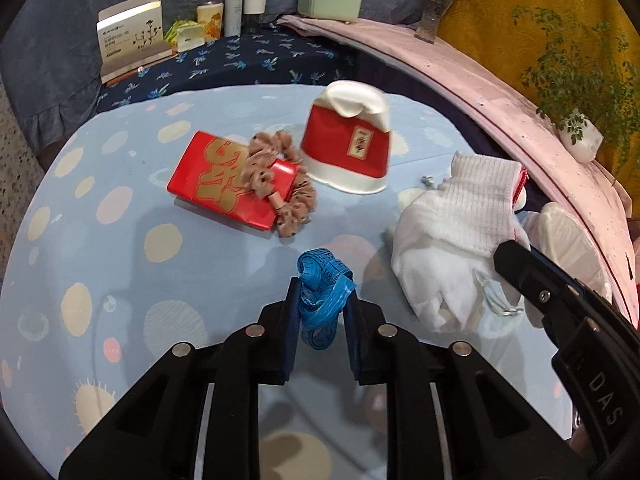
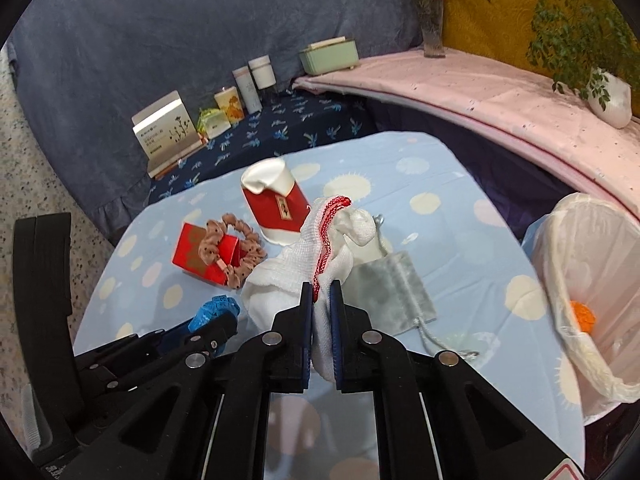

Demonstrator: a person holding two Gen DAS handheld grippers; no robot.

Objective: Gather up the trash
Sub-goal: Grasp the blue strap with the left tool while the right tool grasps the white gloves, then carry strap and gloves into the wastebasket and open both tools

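My left gripper (image 1: 323,299) is shut on a crumpled blue measuring tape (image 1: 325,285), held just above the dotted blue tablecloth (image 1: 120,272); the tape also shows in the right wrist view (image 2: 212,312). My right gripper (image 2: 322,292) is shut on a white knit glove (image 2: 288,276) with a red cuff edge; the glove also shows in the left wrist view (image 1: 452,236). A bin lined with a white bag (image 2: 592,280) stands at the right table edge. A crushed red and white paper cup (image 1: 348,140) and a red box (image 1: 228,180) lie farther back.
A brown scrunchie (image 1: 280,184) lies on the red box. A grey drawstring pouch (image 2: 392,292) lies beside the glove. Boxes and jars (image 1: 224,16) stand on a dark cloth behind. A pink-covered ledge (image 2: 480,92) with plants runs on the right.
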